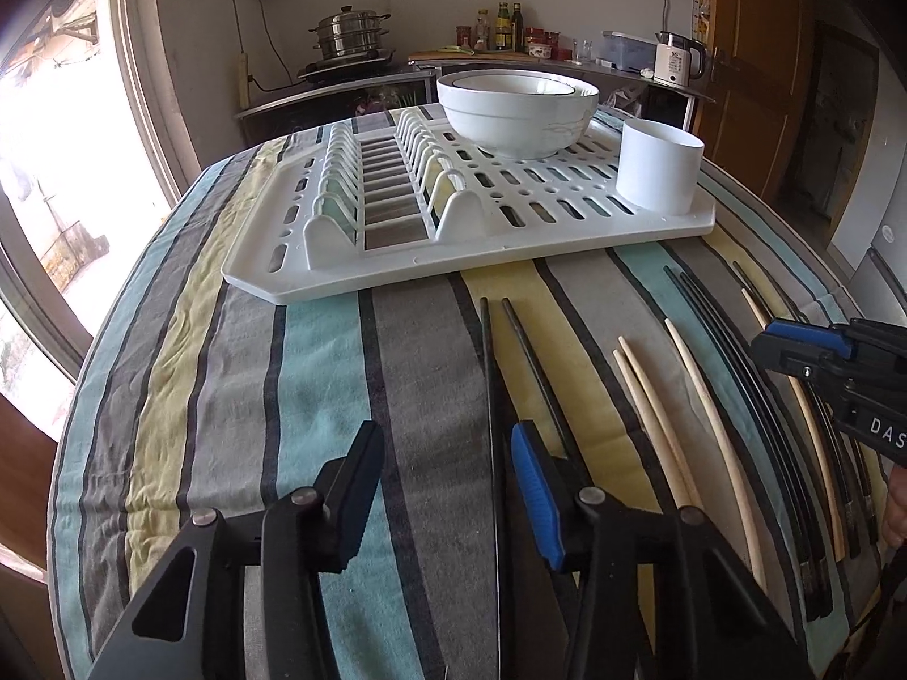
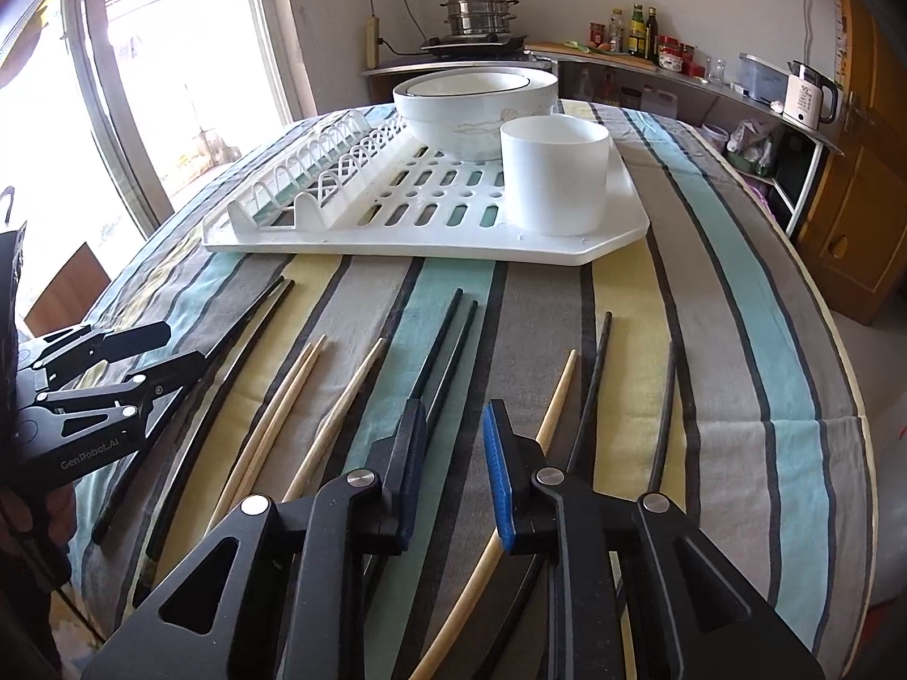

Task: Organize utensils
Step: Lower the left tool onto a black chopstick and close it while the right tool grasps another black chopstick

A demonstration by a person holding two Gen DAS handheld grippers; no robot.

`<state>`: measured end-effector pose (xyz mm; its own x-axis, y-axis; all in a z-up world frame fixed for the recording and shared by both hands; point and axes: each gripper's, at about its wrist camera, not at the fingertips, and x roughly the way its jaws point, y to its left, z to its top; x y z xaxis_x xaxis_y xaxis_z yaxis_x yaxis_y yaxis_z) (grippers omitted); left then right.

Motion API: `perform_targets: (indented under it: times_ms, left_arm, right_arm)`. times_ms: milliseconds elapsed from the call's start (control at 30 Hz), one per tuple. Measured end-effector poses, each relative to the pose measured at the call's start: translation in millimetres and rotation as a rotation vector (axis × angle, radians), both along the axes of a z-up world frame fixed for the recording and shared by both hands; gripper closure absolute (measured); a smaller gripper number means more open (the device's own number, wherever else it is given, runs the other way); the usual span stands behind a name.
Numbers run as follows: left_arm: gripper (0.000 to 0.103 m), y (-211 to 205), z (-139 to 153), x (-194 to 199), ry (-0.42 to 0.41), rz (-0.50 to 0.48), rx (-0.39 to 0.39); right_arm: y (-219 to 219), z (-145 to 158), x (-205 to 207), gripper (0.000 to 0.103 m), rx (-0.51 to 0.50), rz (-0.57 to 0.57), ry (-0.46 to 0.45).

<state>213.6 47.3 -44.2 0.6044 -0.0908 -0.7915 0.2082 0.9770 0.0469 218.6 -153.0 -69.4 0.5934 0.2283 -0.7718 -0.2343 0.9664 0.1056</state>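
Observation:
Several chopsticks lie side by side on the striped tablecloth, some black [image 1: 533, 357] [image 2: 448, 340], some pale wood [image 1: 691, 374] [image 2: 351, 391]. My left gripper [image 1: 445, 433] is open low over the cloth, and one black chopstick [image 1: 488, 374] runs between its jaws close to the blue pad [image 1: 533, 481], untouched. My right gripper [image 2: 453, 408] [image 1: 762, 345] stands over the right-hand chopsticks with a narrow gap and only cloth showing between its fingers. A wooden chopstick [image 2: 558, 396] passes under its right finger. The left gripper [image 2: 176, 348] also shows at the left of the right wrist view.
A white dish rack [image 1: 397, 277] [image 2: 397, 246] sits beyond the chopsticks, holding a white cylindrical cup [image 1: 657, 170] [image 2: 552, 181] and stacked white bowls [image 1: 516, 113] [image 2: 470, 107]. The table edge drops off at the right [image 2: 850, 396]. A counter with pots and bottles lines the back wall.

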Motion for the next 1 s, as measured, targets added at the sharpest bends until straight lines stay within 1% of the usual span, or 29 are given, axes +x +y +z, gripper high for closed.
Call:
perform_targets:
  times_ms: [133,267,400,567,600,667,767,867,1000]
  left_arm:
    - [0.061,-2.6,-2.3,6.1,0.015,-0.014,0.012]
    - [0.064,-7.2,-1.4,10.4,0.017,-0.025,0.031]
    - [0.068,-14.0,-0.5,15.6,0.030,-0.045,0.063]
    - [0.078,-23.2,-0.6,23.3,0.048,-0.091,0.090]
    - [0.079,-25.1,-0.7,24.7,0.051,-0.102,0.093]
    - [0.089,-26.9,-0.3,26.1,0.064,-0.116,0.084]
    - [0.096,-30.7,-0.5,25.9,0.070,-0.131,0.086]
    - [0.097,-31.6,-0.1,25.4,0.073,-0.125,0.086]
    - [0.098,-27.2,5.6,21.9,0.062,-0.114,0.062]
  right_arm:
    - [3.6,-4.1,8.4,0.085,-0.011,0.000,0.022]
    - [8.2,-4.5,14.6,0.086,-0.028,0.004,0.032]
    - [16.4,-6.6,18.1,0.087,-0.067,0.009,0.045]
    - [20.5,-6.1,22.0,0.094,-0.093,0.012,0.055]
    - [20.7,-6.0,22.5,0.095,-0.093,0.012,0.056]
    - [19.8,-6.0,23.5,0.095,-0.090,0.013,0.058]
    - [17.5,-5.5,24.1,0.096,-0.070,0.017,0.060]
    - [14.8,-1.8,22.8,0.097,-0.050,0.018,0.052]
    - [10.9,9.2,17.7,0.097,-0.020,0.024,0.020]
